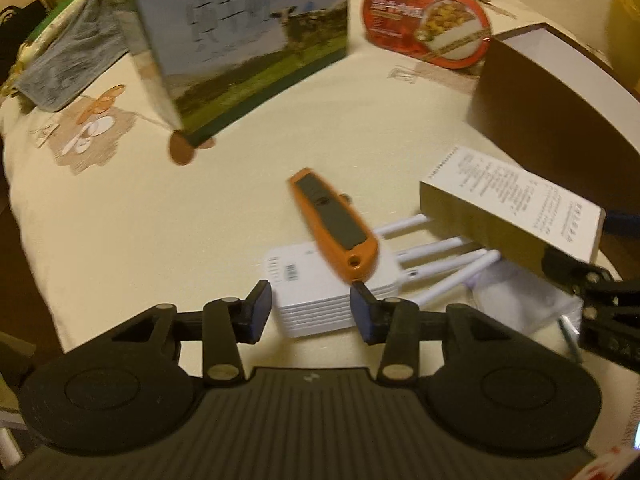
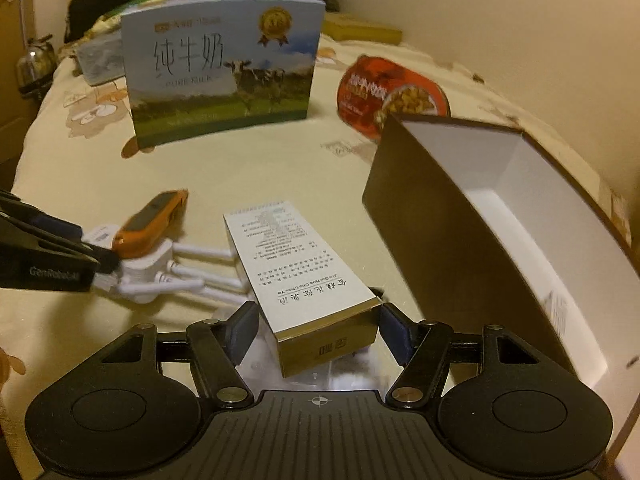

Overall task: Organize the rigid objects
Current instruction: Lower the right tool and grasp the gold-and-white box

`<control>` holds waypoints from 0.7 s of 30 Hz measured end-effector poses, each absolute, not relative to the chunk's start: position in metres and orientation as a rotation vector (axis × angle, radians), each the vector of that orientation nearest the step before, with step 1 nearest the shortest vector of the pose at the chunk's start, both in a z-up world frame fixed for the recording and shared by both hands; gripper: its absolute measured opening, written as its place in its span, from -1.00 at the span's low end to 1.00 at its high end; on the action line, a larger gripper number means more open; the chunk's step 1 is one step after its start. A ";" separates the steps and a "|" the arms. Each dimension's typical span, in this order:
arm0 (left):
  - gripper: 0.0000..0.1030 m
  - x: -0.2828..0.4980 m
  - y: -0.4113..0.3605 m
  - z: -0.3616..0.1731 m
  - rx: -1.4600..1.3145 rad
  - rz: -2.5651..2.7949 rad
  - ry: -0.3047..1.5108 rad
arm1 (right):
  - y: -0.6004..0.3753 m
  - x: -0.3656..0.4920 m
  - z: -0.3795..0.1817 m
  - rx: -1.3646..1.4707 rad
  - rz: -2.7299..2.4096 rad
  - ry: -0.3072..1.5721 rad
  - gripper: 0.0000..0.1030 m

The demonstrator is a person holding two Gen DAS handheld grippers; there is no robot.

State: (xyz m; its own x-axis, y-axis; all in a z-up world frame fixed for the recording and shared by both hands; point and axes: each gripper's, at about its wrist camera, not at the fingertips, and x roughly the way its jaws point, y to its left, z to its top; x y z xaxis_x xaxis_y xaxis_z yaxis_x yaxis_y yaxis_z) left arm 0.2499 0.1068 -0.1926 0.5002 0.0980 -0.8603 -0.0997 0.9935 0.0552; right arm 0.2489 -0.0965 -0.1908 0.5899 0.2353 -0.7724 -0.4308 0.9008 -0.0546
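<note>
Left hand-held gripper (image 1: 311, 309) half-open astride white router (image 1: 320, 280).

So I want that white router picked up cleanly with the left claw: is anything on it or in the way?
Yes. An orange utility knife lies across the top of the white router, and a long white-and-gold carton rests over its antennas. The left claw already straddles the router's near end.
</note>
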 end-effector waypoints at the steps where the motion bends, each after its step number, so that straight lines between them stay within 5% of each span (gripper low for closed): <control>1: -0.26 0.249 0.110 -0.193 -0.013 0.117 1.047 | -0.094 0.250 -0.190 -0.243 0.424 0.887 0.22; 8: -0.27 0.245 0.105 -0.186 -0.025 0.066 1.041 | -0.082 0.261 -0.181 -0.384 0.508 0.865 0.51; 21: -0.21 0.275 0.106 -0.181 -0.081 0.056 1.059 | -0.079 0.324 -0.184 -0.192 0.633 1.021 0.52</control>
